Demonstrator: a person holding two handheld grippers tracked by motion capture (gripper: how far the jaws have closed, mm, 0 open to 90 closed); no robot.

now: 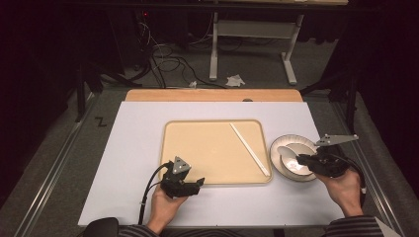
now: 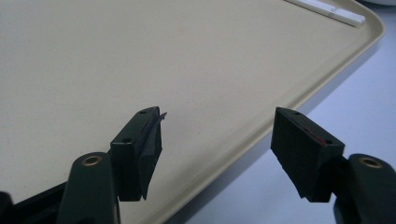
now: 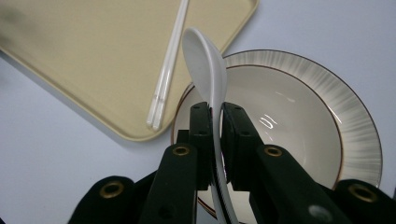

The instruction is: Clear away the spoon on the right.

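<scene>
a: item one, left gripper. state?
b: jaws standing wide apart, nothing between them, set low at the near rim of the tray. one jaw over the tray floor, the other past the rim over the white mat.
a: item two, tray.
b: beige, raised lip all round, floor bare across its left and middle. white chopsticks lie slantwise along its right side, their near tips just inside the corner.
a: item three, spoon.
b: white ceramic soup spoon, pinched by its handle in the right gripper, jaws closed hard on it. it is held above the bowl, bowl-end pointing toward the tray corner.
a: handling?
b: likely light, rigid, glazed and slick; would chip if dropped. the mid-handle hold looks sound, though the smooth curve could pivot between the pads.
a: room?
b: open tray floor to the left is the roomy landing; chopsticks and the lip lie between, so lift over both.
</scene>
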